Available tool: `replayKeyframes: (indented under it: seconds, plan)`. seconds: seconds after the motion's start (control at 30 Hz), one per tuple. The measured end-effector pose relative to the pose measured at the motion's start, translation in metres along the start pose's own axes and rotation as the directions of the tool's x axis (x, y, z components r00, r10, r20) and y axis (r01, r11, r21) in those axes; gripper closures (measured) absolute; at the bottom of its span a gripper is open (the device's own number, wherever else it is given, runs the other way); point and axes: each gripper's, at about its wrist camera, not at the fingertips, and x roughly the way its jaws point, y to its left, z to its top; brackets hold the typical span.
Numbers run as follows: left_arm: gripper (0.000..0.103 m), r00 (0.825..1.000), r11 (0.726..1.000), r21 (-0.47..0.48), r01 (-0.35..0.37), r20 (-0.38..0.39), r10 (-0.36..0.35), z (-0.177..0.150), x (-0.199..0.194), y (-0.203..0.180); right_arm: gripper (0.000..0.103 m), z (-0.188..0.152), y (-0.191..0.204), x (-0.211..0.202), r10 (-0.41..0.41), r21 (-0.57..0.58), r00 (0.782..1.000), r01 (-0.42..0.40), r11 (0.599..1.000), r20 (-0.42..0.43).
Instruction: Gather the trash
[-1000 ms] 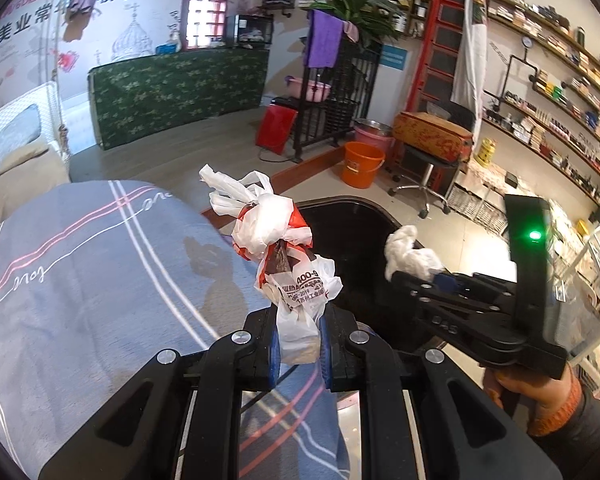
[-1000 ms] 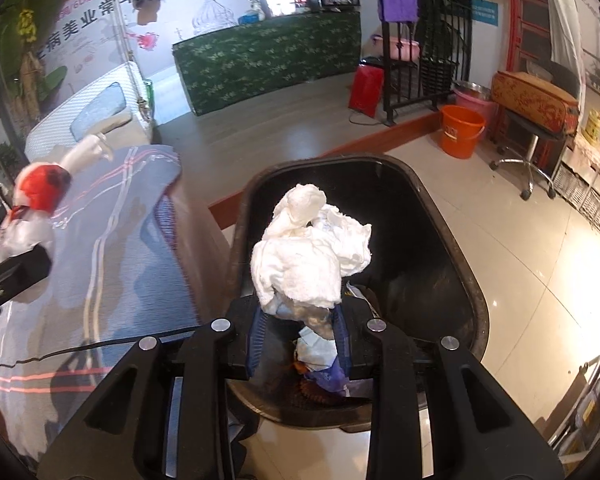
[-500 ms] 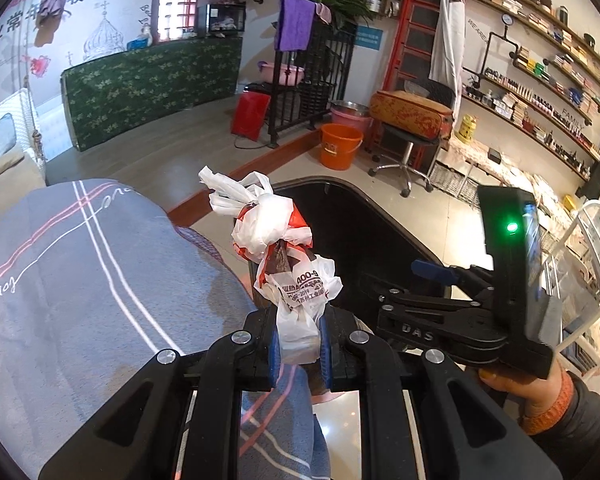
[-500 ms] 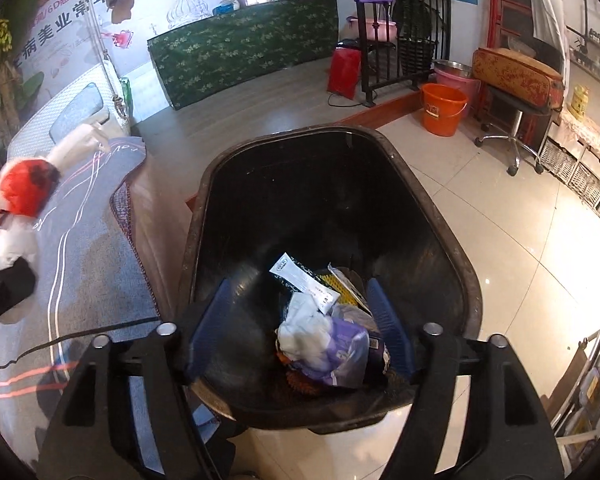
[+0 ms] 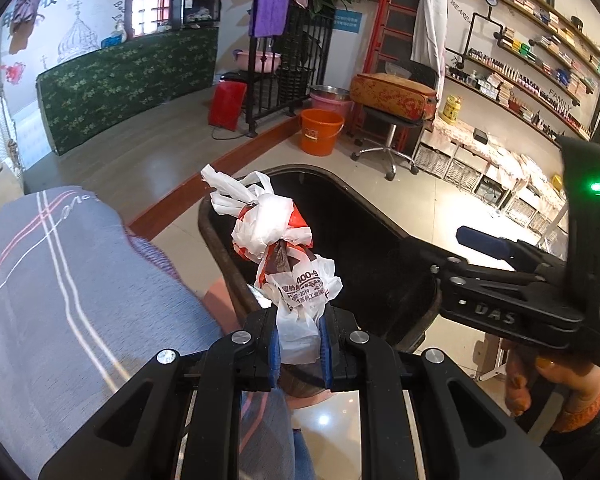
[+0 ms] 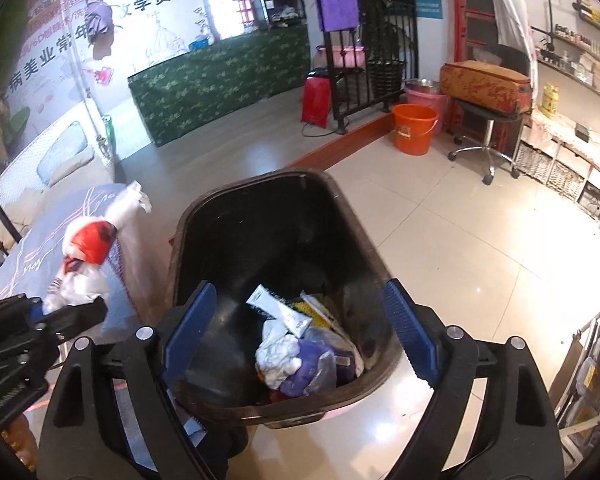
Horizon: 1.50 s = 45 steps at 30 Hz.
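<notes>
Left jaws pinch a knotted bag point(image 5: 288, 276); right jaws, opening and empty, reveal litter inside bin point(image 6: 260, 240)

Left wrist view: knotted plastic bag point(image 5: 284, 264) sits frame centre, pinched between left gripper point(image 5: 299, 346) pads at bottom centre, overlapping the near-left rim of the trash bin point(image 5: 364, 240) behind it. Table cloth point(image 5: 60, 300) fills lower left. Right gripper point(image 5: 500, 280) reaches in from right edge across the bin, jaws opening with nothing between them. Bucket point(image 5: 321, 131) upper centre beyond the bin, stool point(image 5: 388, 132) right of it, shelves point(image 5: 540, 60) upper right.
Right wrist view: bin centre; crumpled tissue point(image 6: 278, 354) and other litter inside, at its near end.
</notes>
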Motion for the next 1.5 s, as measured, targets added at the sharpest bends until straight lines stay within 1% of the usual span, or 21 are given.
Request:
replayKeyframes:
  seconds: [0.23, 0.43, 0.53, 0.6, 0.67, 0.7, 0.77, 0.83, 0.9, 0.97, 1.07, 1.13, 1.2, 1.27, 1.3, 1.4, 1.5]
  plan:
    - [0.088, 0.999, 0.999, 0.034, 0.015, -0.044, -0.013, 0.006, 0.024, -0.010, 0.018, -0.003, -0.014, -0.002, -0.010, 0.033, 1.000, 0.010, 0.999, -0.010]
    - [0.088, 0.998, 0.998, 0.052, 0.023, -0.064, -0.020, 0.014, 0.038, -0.015, 0.018, -0.003, -0.022, -0.001, -0.026, 0.054, 1.000, 0.026, 0.998, -0.013]
    - [0.085, 0.997, 0.996, 0.080, 0.031, -0.073, -0.025, 0.017, 0.046, -0.019, 0.018, -0.004, -0.026, 0.001, -0.036, 0.064, 0.999, 0.037, 0.997, -0.017]
    - [0.079, 0.997, 0.995, 0.097, 0.032, -0.080, -0.024, 0.018, 0.050, -0.021, 0.018, -0.003, -0.027, 0.001, -0.038, 0.072, 0.999, 0.039, 0.997, -0.017]
    - [0.063, 0.996, 0.995, 0.099, 0.031, -0.089, -0.022, 0.018, 0.054, -0.022, 0.018, -0.002, -0.031, -0.001, -0.047, 0.077, 0.999, 0.048, 0.996, -0.012]
    - [0.059, 0.996, 0.995, 0.097, 0.031, -0.088, -0.022, 0.018, 0.055, -0.021, 0.018, -0.001, -0.032, -0.001, -0.052, 0.081, 0.999, 0.053, 0.995, -0.011]
    - [0.043, 0.996, 0.995, 0.091, 0.036, -0.079, -0.029, 0.018, 0.054, -0.021, 0.018, -0.001, -0.036, -0.001, -0.057, 0.090, 0.998, 0.058, 0.994, -0.012]
    - [0.036, 0.997, 0.995, 0.089, 0.034, -0.067, -0.029, 0.018, 0.051, -0.020, 0.018, 0.000, -0.040, -0.001, -0.064, 0.103, 0.998, 0.065, 0.993, -0.011]
    - [0.034, 0.997, 0.995, 0.085, 0.044, -0.062, -0.038, 0.016, 0.046, -0.020, 0.018, 0.000, -0.042, -0.002, -0.068, 0.115, 0.998, 0.069, 0.991, -0.010]
    - [0.028, 0.998, 0.996, 0.079, 0.044, -0.054, -0.039, 0.016, 0.042, -0.018, 0.017, 0.001, -0.041, -0.002, -0.071, 0.115, 0.997, 0.071, 0.991, -0.008]
    - [0.024, 0.999, 0.998, 0.061, 0.035, -0.028, -0.033, 0.013, 0.028, -0.010, 0.014, 0.003, -0.036, -0.003, -0.070, 0.110, 0.998, 0.070, 0.991, -0.004]
    - [0.021, 1.000, 0.999, 0.043, 0.012, -0.008, -0.012, 0.011, 0.018, -0.006, 0.011, 0.003, -0.032, -0.005, -0.063, 0.107, 0.998, 0.062, 0.992, 0.002]
    - [0.018, 0.999, 1.000, 0.013, -0.018, 0.028, 0.018, 0.008, 0.003, 0.003, 0.011, 0.004, -0.025, -0.005, -0.053, 0.097, 0.999, 0.053, 0.994, 0.002]
    - [0.015, 0.997, 0.998, -0.016, -0.054, 0.058, 0.055, 0.005, -0.013, 0.012, 0.010, 0.003, -0.015, -0.007, -0.045, 0.088, 0.999, 0.044, 0.995, 0.005]
    - [0.013, 0.996, 0.998, -0.026, -0.061, 0.070, 0.063, 0.005, -0.019, 0.015, 0.010, 0.003, -0.009, -0.008, -0.040, 0.089, 0.999, 0.039, 0.995, 0.008]
    - [0.008, 0.989, 0.994, -0.065, -0.090, 0.112, 0.097, 0.000, -0.044, 0.030, 0.007, 0.002, 0.009, -0.015, -0.039, 0.087, 0.999, 0.037, 0.996, 0.026]
    - [0.007, 0.980, 0.987, -0.099, -0.127, 0.143, 0.140, -0.007, -0.064, 0.041, 0.006, -0.001, 0.038, -0.022, -0.032, 0.026, 0.998, 0.031, 0.999, 0.044]
